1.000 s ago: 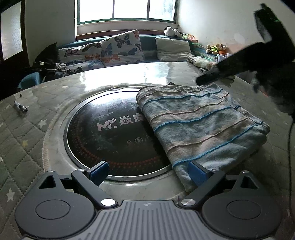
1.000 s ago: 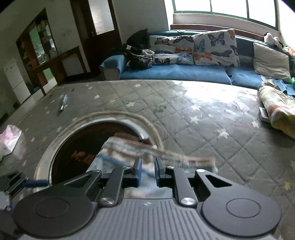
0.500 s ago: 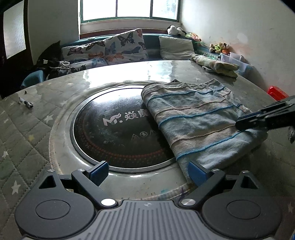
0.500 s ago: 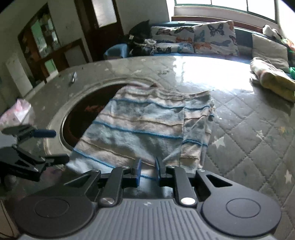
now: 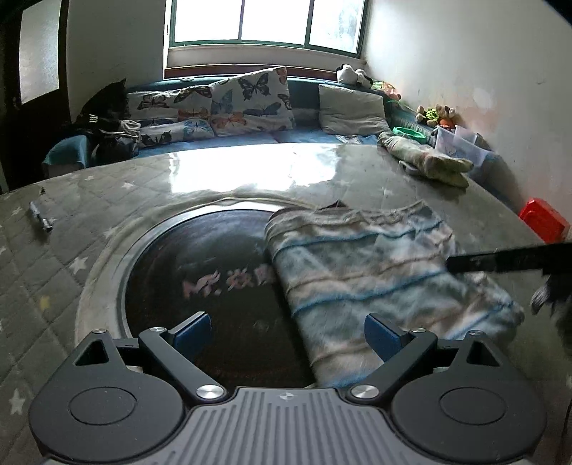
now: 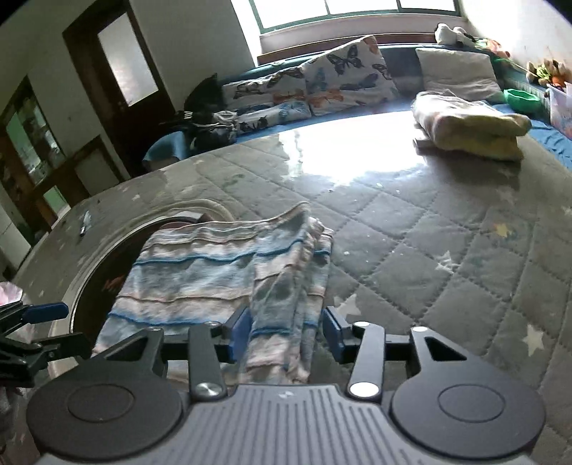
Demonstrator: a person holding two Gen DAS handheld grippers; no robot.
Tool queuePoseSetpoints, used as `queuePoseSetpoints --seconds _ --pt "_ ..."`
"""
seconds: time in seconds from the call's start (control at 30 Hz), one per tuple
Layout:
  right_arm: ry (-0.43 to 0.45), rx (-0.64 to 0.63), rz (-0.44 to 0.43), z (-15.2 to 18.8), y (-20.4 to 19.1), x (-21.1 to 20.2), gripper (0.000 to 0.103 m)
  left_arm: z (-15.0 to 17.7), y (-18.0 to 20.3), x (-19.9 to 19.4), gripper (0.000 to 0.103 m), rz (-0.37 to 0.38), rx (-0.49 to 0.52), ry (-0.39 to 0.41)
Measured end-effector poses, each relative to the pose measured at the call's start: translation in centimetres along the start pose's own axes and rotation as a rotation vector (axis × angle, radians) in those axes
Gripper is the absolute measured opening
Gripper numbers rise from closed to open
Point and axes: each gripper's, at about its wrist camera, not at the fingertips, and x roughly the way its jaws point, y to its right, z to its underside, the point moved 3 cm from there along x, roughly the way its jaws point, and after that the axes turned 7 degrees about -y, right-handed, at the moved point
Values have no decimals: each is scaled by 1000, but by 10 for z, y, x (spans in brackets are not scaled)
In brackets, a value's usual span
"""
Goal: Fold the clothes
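Right gripper (image 6: 286,331) fingers now spread around striped garment (image 6: 221,272) edge, left gripper (image 5: 287,334) fingers spread, empty

- Daylight enters through the window (image 5: 264,21), whose panes are blown out to near white in both views.
- Below the window, the quilted table cover (image 6: 447,229) carries a broad white glare patch that wipes out its stitching.
- Away from the window, the door side and the frame corners fall into deep shadow.
- The striped garment (image 5: 375,272) and the lettering on the dark round inset (image 5: 214,282) beside it are smeared by motion blur in the left wrist view.
- Fisheye distortion bends the walls and table edge towards the borders.
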Motion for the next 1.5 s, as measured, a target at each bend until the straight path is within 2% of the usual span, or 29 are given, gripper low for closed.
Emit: queuePoseSetpoints --seconds 0.27,0.6,0.63,0.67,0.73,0.83,1.0,1.17,1.23,1.4,1.5 --pt "10 22 -34 -3 2 9 46 -16 -1 18 95 39 -65 -15" --pt "23 5 22 -3 -9 15 49 -19 -3 37 94 75 -100 -45" --pt "24 4 24 -3 -9 15 47 -19 -2 39 94 79 -103 -48" --pt "23 12 13 -3 -9 15 39 -19 -2 41 94 82 -106 -51" --pt "20 32 -19 -3 -7 16 34 -20 -2 44 92 87 -108 -58" --pt "20 52 -46 -3 -4 16 28 -20 -2 47 85 93 -107 -60" --pt "25 60 -56 -3 -4 15 23 -23 3 50 58 127 -81 -70" --pt "25 88 -84 -3 2 16 26 -24 5 52 51 138 -73 -76" --pt "28 95 -90 -3 3 16 27 -25 5 52 45 137 -80 -78" --pt "45 107 -98 -3 1 12 18 -27 4 50 20 145 -94 -75" --pt "72 105 -105 -3 -2 2 16 -27 5 43 14 153 -89 -60"
